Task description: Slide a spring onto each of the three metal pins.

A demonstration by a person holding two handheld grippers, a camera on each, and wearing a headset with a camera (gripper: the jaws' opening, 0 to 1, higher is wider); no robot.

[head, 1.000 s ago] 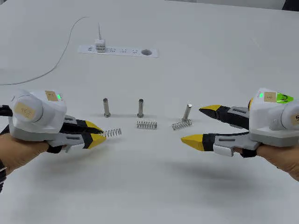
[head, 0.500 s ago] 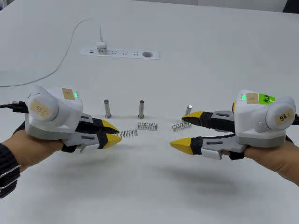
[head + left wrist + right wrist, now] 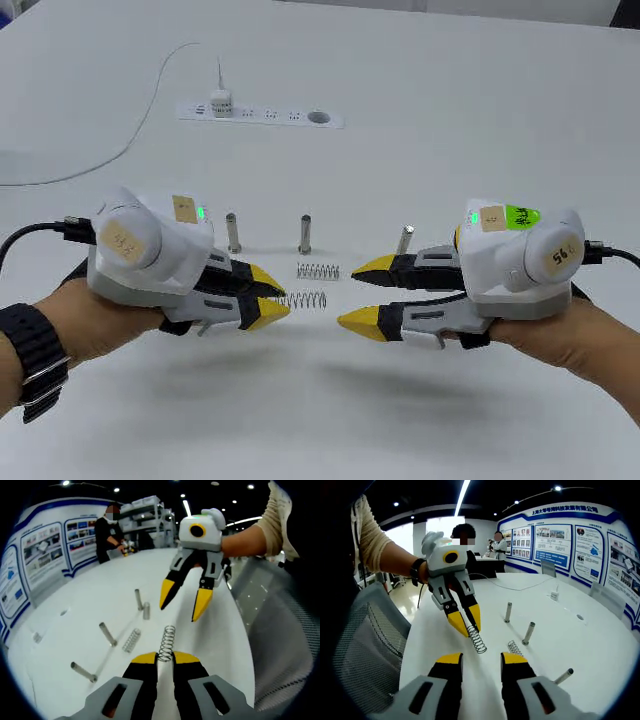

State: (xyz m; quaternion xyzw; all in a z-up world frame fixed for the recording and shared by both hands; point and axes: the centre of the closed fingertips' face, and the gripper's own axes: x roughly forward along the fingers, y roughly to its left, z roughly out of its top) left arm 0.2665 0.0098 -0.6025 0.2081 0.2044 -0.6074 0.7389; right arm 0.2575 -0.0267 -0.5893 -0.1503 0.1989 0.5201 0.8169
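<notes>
Left gripper (image 3: 284, 299): jaws pinched tight on the near end of one spring (image 3: 306, 299). The coil sticks out level past the yellow tips, clear of the table (image 3: 300, 410), with its free end aimed at the right gripper (image 3: 346, 298). Gripping it by one end leaves the far end of the bore open, probably so it can go over a pin or be passed across.

Right gripper: jaws spread wide, nothing in them. The tips stand above and below the line of the coil, and its free end sits just short of the gap. It looks set to receive or steady the spring, though that is a guess.

Three pins in a row beyond the grippers, all bare, so no spring is seated yet. Left pin (image 3: 233, 232) and middle pin (image 3: 305, 233) upright, right pin (image 3: 404, 240) leaning. Second spring (image 3: 318, 270) lies flat on the table just in front of the middle pin.

Pose: left hand (image 3: 90, 320) and right hand (image 3: 560, 335) each grip from behind. Both grippers are held roughly level, low over the table, pointed nose to nose near the centre line
</notes>
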